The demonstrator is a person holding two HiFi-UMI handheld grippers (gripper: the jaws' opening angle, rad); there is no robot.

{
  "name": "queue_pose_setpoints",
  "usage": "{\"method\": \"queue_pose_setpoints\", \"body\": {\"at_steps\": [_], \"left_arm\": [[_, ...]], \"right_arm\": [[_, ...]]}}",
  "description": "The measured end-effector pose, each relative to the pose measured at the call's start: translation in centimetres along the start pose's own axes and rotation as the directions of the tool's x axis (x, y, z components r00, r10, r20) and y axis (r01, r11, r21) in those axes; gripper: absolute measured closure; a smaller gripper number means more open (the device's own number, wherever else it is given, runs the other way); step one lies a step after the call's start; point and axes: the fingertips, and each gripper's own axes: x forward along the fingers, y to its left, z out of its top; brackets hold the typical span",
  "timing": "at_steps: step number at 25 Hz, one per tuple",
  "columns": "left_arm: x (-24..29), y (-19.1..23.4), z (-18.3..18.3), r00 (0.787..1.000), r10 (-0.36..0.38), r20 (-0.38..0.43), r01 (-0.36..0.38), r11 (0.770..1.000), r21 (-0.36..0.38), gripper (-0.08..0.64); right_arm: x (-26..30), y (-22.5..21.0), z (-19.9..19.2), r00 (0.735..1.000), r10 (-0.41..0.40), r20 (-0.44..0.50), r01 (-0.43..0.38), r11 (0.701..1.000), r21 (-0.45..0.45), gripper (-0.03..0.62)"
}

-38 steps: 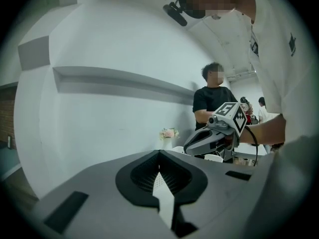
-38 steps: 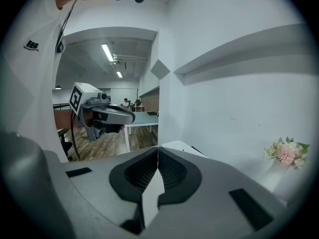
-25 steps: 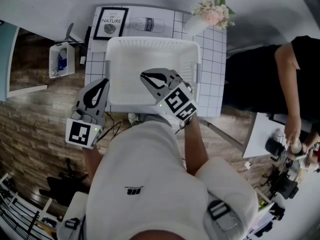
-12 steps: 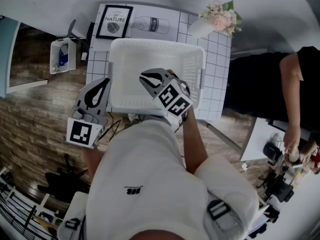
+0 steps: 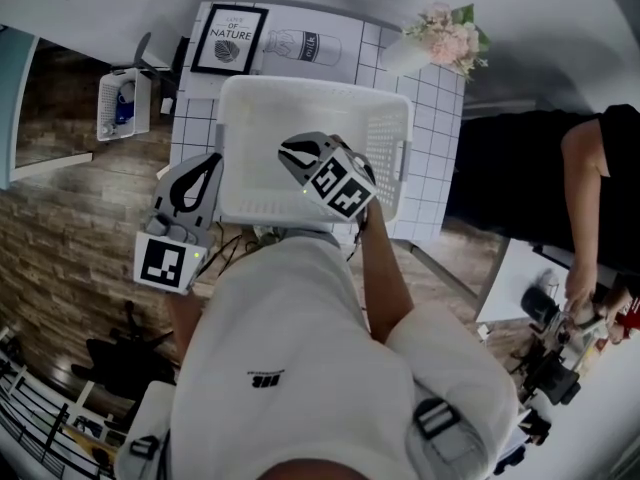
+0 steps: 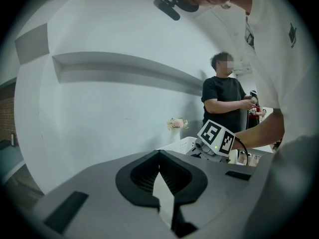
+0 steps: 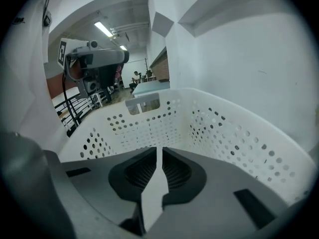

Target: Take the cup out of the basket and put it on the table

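Your right claw: basket walls ahead and both sides, open above. Bare table strips flank basket; framed picture, flower vase crowd far edge.

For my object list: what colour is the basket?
White basket, walls dotted with small round holes; clearest in the right gripper view.

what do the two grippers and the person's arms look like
Both the left gripper and the right gripper are grey shells with black ribbed lining, each carrying a white cube with black square markers and a green light. A black cable trails from the left one. The person wears a white short-sleeved shirt.
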Motion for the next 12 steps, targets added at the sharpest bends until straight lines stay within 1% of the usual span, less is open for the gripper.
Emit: {"method": "queue_pose_setpoints", "body": {"at_steps": [5, 9, 12], "left_arm": [[0.4, -0.3, -0.2, 1.000, -0.002, -0.011, 0.003, 1.000, 0.004, 0.552], [0.6, -0.4, -0.5, 1.000, 0.002, -0.017, -0.002, 1.000, 0.004, 0.552], [0.6, -0.3, -0.6, 1.000, 0.008, -0.020, -0.008, 1.000, 0.004, 0.551]], "right_arm": [[1.5, -0.2, -1.9, 0.998, 0.038, -0.045, -0.037, 0.999, 0.025, 0.566], [2.4, -0.2, -2.9, 0.995, 0.070, -0.073, -0.067, 0.997, 0.046, 0.540], [3.0, 0.0, -3.4, 0.991, 0.102, -0.081, -0.095, 0.992, 0.081, 0.523]]}}
